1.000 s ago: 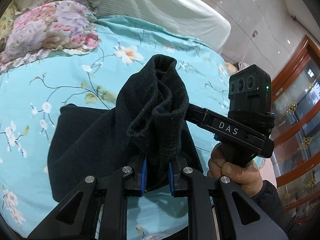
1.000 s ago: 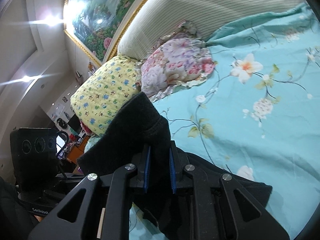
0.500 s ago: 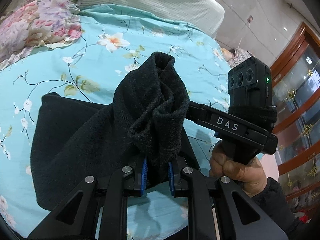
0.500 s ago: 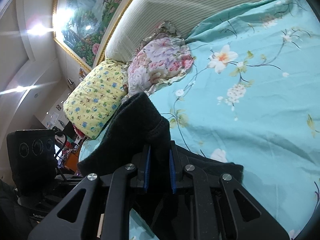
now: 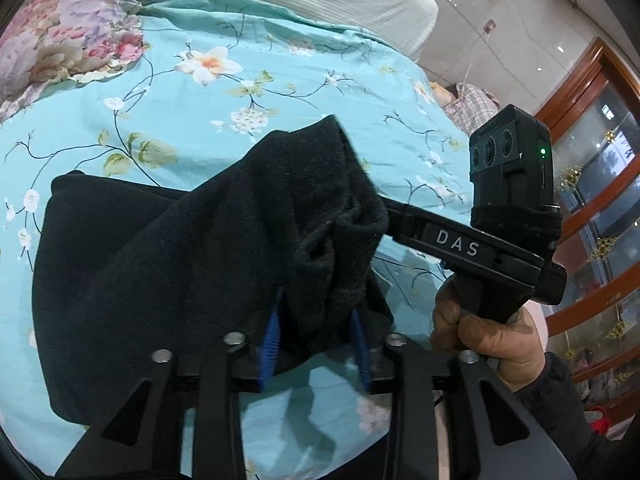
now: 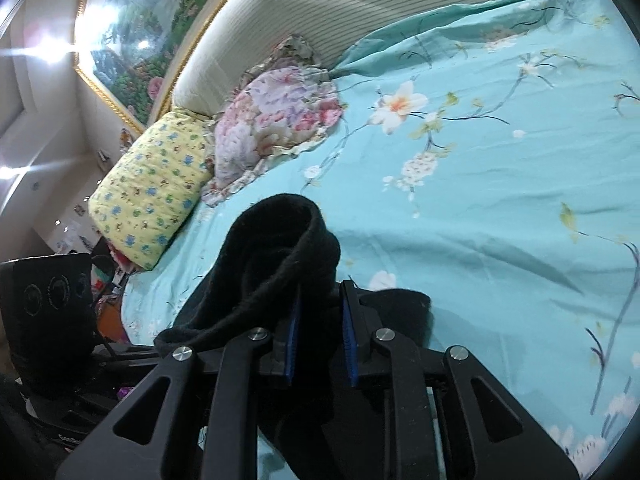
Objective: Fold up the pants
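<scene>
The black pants (image 5: 168, 272) lie on the turquoise flowered bed sheet (image 5: 280, 92), folded over, with one bunched end lifted. My left gripper (image 5: 316, 336) has its jaws spread wider than before, and the bunched black cloth still sits loosely between the blue pads (image 5: 269, 336). My right gripper (image 6: 318, 340) is shut on another bunched edge of the pants (image 6: 276, 256), held just above the sheet. The right gripper's body (image 5: 480, 248) and the hand holding it show at the right of the left wrist view.
A pink flowered pillow (image 6: 276, 120) and a yellow patterned pillow (image 6: 152, 192) lie at the head of the bed by the striped headboard (image 6: 360, 4). A wooden glass-door cabinet (image 5: 600, 200) stands beyond the bed's right side. The bed's near edge is just below the grippers.
Both grippers moved down and forward, lowering the pants' end over the rest of the cloth. The left gripper's jaws have spread apart; the right gripper's jaws stay closed on the cloth.
</scene>
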